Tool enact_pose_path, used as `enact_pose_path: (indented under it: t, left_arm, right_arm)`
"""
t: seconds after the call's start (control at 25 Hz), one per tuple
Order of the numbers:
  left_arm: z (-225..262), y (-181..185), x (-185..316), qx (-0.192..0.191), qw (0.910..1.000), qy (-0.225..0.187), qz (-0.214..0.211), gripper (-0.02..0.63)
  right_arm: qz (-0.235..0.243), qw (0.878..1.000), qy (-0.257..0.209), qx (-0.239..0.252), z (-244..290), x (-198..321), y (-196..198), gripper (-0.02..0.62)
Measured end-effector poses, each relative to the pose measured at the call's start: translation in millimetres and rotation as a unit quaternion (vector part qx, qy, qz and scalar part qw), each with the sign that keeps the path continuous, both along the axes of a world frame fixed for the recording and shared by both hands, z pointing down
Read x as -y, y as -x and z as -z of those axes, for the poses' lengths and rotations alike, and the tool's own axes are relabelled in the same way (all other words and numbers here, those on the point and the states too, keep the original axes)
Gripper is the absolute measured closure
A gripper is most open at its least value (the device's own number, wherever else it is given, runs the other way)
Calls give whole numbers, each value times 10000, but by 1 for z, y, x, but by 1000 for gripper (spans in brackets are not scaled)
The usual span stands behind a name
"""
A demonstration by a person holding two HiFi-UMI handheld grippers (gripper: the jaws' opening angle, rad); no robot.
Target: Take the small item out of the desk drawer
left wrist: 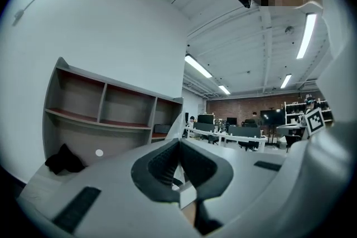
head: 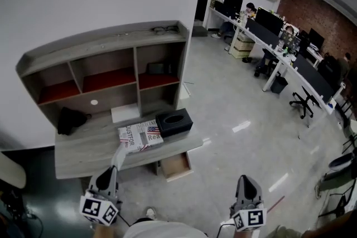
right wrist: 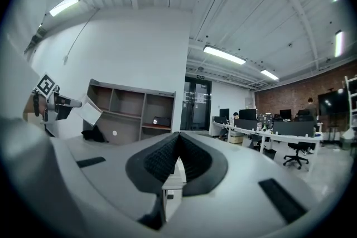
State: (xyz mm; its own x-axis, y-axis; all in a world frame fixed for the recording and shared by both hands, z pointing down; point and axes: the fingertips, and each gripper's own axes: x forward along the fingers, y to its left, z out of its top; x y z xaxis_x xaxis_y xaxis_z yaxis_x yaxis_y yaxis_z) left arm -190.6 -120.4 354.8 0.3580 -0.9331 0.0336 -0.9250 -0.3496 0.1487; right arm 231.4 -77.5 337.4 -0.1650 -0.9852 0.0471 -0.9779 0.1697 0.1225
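Grey-wood desk (head: pixel 83 161) with a shelf hutch (head: pixel 106 44) stood against the white wall in the head view. Drawer (head: pixel 176 166) hung open under the desk's right front edge. Left gripper (head: pixel 115 165) sat low at the desk's front, jaws pinched on a thin white card (head: pixel 120 152), so the item was out of the drawer, left of it. The card stuck up over the desk edge, right by the newspaper-print box (head: pixel 140 136). Black tissue box (head: pixel 174 122) sat just beside that box on the right. Black cloth bundle (head: pixel 70 120) lay at the desktop's far left. Right gripper (head: pixel 247 180) was over bare floor, right of the drawer and apart from it. Rows of office desks (head: pixel 279 47) and an office chair (head: pixel 304 104) filled the far right.

Left gripper view: jaws pressed together, a white sliver of the card poking up past the tips. Hutch and cloth bundle were behind on the left.

Right gripper view: jaws closed on each other, nothing between. Left gripper showed at far left with the card in its jaws, in front of the hutch.
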Motion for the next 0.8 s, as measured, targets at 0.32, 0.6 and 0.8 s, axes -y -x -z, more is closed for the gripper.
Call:
enact_pose_path:
  t: [0.32, 0.6, 0.8]
  left_arm:
    - [-19, 17, 0, 119, 9997, 215, 11, 588]
    - [-13, 26, 6, 228, 9996, 130, -81, 588]
    - [-17, 33, 9, 161, 9997, 168, -109, 588]
  right_arm:
    - [-22, 10000, 79, -40, -7, 6, 15, 575]
    - [216, 9998, 51, 10, -10, 19, 51, 575]
    - [300, 9994, 181, 13, -15, 23, 68, 575]
